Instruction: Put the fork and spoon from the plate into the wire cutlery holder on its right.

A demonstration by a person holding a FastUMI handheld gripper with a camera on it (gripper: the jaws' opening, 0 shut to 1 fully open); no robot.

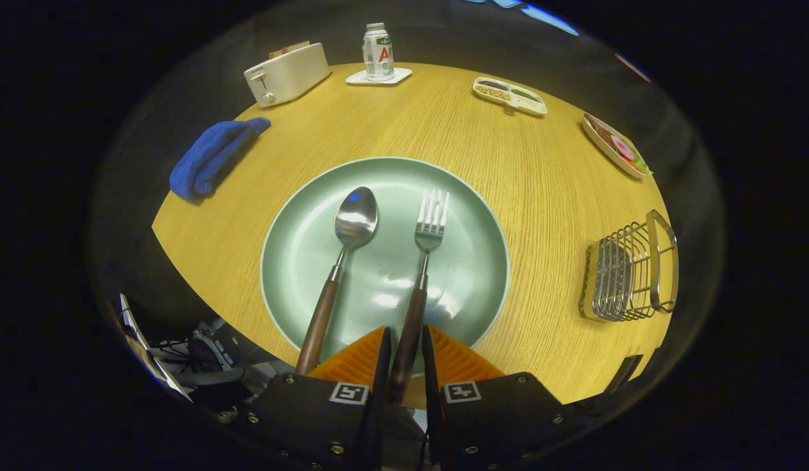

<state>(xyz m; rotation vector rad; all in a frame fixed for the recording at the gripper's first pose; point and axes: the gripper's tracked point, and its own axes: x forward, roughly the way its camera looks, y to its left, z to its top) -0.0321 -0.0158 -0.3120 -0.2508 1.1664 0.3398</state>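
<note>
- Hand-held gripper — fingers nearly closed around the fork handle; firm contact unclear.
- Spoon lies just left, on the plate.
- Wire cutlery holder well right.

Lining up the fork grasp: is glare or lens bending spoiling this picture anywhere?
Gripper view: lamp glare on the plate near the fork handle and in the spoon bowl; fisheye bends the table edge and wire cutlery holder; focus is sharp; the gripper fingers flank the fork handle, contact unclear.

Toaster, blue cloth, bottle (on a coaster), two food trays.
</note>
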